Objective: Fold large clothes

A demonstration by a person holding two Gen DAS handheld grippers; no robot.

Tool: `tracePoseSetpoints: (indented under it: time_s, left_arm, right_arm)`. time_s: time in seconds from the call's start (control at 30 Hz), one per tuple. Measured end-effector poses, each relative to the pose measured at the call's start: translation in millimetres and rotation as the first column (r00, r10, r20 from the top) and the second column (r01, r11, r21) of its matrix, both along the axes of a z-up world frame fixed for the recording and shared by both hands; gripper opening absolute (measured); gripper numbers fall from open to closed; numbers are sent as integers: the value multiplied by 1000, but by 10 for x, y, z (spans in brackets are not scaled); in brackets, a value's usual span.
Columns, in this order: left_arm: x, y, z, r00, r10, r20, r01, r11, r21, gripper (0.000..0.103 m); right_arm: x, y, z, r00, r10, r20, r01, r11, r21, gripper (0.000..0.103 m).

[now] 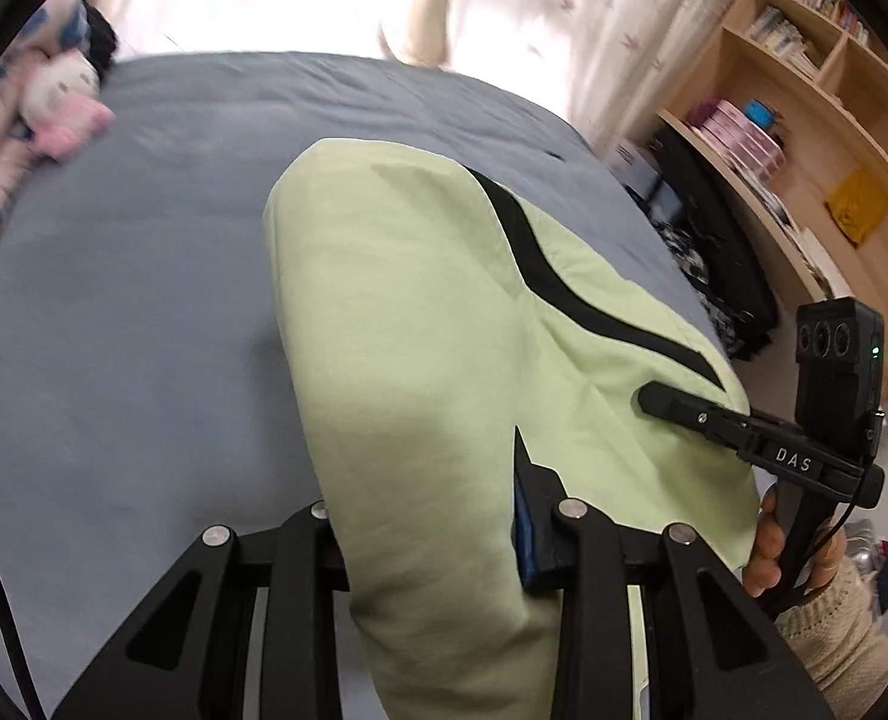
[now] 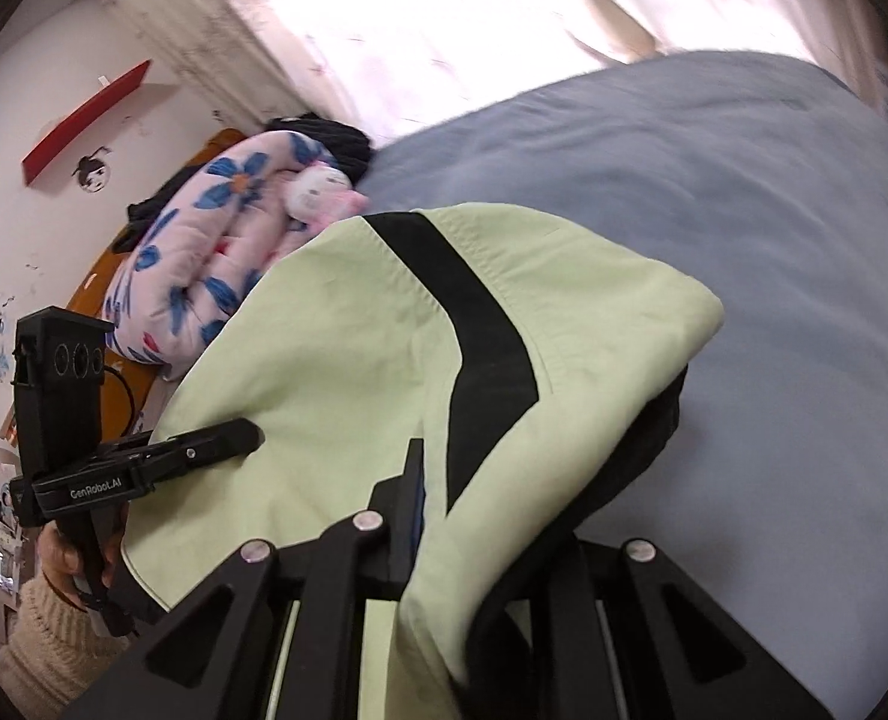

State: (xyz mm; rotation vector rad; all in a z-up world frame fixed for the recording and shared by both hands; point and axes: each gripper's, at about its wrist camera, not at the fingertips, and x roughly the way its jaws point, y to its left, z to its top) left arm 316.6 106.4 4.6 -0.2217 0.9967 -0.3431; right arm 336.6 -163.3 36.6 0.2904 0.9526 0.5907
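A light green garment (image 1: 420, 324) with a black stripe (image 1: 564, 282) hangs lifted above the blue bed sheet (image 1: 114, 300). My left gripper (image 1: 426, 516) is shut on its near edge; the cloth drapes over the fingers. My right gripper (image 1: 660, 399) grips the same edge further right. In the right wrist view the garment (image 2: 336, 360) with its black stripe (image 2: 474, 348) drapes over my right gripper (image 2: 474, 546), which is shut on it; a dark lining shows underneath. My left gripper (image 2: 246, 435) clamps the cloth at the left.
A floral quilt (image 2: 204, 264) and a pink plush toy (image 1: 60, 102) lie at the head of the bed. A wooden bookshelf (image 1: 804, 138) stands to the right, with dark bags (image 1: 714, 264) on the floor. Bright curtains (image 1: 504, 6) hang behind the bed.
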Motion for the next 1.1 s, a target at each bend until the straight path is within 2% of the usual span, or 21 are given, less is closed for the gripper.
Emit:
tracePoseSetpoints:
  time_s: [0.17, 0.3, 0.43, 0.5, 0.57, 0.6, 0.63, 0.67, 0.73, 0.77, 0.8, 0.93, 1.0, 1.1]
  left_arm:
    - [635, 842, 221, 999, 20, 36, -24, 995, 99, 32]
    - [1190, 1481, 40, 997, 35, 67, -44, 988, 145, 33]
    - [1712, 1937, -419, 995, 52, 80, -66, 981, 184, 34]
    - [1856, 2116, -751, 996, 70, 60, -81, 977, 195, 36]
    - [2048, 2227, -1233, 995, 96, 1, -94, 975, 202, 38]
    - [2076, 2212, -1486, 994, 108, -32, -98, 971, 217, 40]
    - [2100, 2210, -1702, 991, 124, -47, -108, 962, 252, 52]
    - [2079, 2233, -1845, 990, 140, -23, -128, 953, 273, 64]
    - [2009, 2357, -1932, 985, 170, 35, -174, 957, 230, 72]
    - [1978, 2431, -1935, 979, 199, 50, -205, 955, 214, 77]
    - [1947, 2468, -1935, 975, 212, 59, -220, 952, 212, 78]
    - [1850, 2550, -1825, 968, 243, 57, -249, 937, 246, 79]
    - [1799, 2591, -1797, 972, 231, 26, -231, 945, 231, 79]
    - [1702, 2649, -1767, 972, 233, -10, -227, 956, 188, 79]
  right_arm:
    - [669, 925, 138, 998, 22, 64, -22, 1000, 8, 12]
    - [1294, 1481, -33, 997, 4, 83, -7, 999, 36, 12]
    - [1819, 1867, -456, 996, -24, 82, 19, 998, 52, 12]
    - [2004, 1960, -750, 997, -40, 70, 39, 999, 23, 12]
    - [2155, 2023, -1102, 999, -41, 6, 41, 999, 3, 12]
    - [2182, 2034, -1272, 999, -40, -26, 40, 999, -14, 12]
    - [2197, 2062, -1432, 998, -41, -51, 39, 998, -45, 18]
    - [2181, 2068, -1559, 997, -45, -61, 40, 996, -82, 22]
    - [2115, 2015, -1630, 999, -32, -43, 27, 994, -109, 40]
    - [2086, 1987, -1615, 999, -25, -35, 21, 993, -118, 45]
    - [2049, 1954, -1568, 1000, -14, -25, 11, 991, -130, 50]
    - [1975, 1873, -1377, 998, 34, -43, -40, 989, -142, 50]
    - [1942, 1847, -1307, 995, 65, -77, -74, 990, -120, 50]
    - [1971, 1896, -1308, 993, 53, -105, -66, 989, -131, 50]
